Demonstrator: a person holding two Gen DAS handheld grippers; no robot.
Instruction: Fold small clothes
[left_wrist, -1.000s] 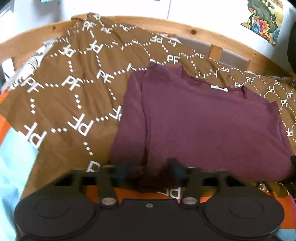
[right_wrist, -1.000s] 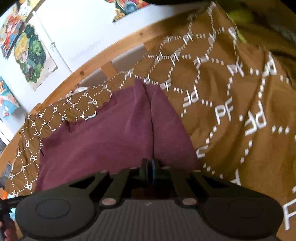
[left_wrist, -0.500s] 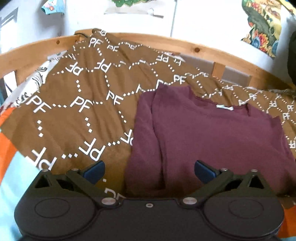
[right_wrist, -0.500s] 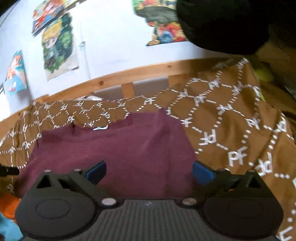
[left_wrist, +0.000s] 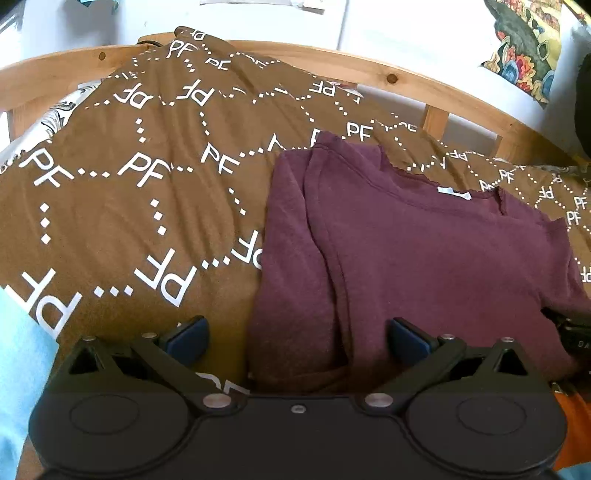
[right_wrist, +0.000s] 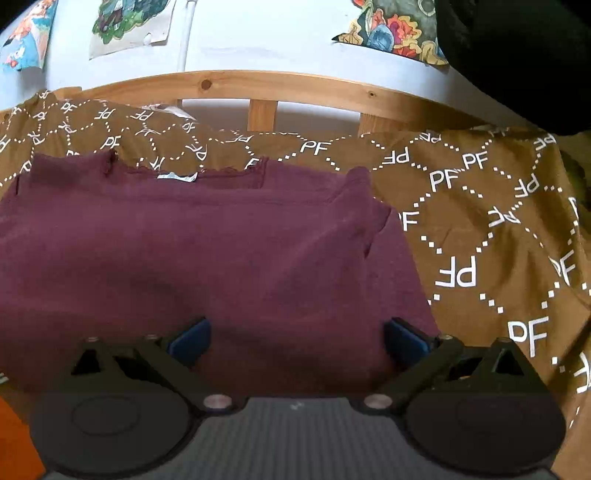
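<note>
On the brown PF-patterned blanket (left_wrist: 122, 206) before a wooden rail (right_wrist: 258, 83), the maroon shirt (left_wrist: 424, 258) lies flat, sleeves folded in, while the left tool (left_wrist: 297, 338) and right tool (right_wrist: 297, 338) both gape wide, gripping nothing.

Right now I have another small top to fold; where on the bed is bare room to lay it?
Free: the brown PF blanket left of the maroon shirt, up to the wooden rail, and the blanket's right part. Crowded: the middle, under the shirt, with both grippers at its near edge.
</note>
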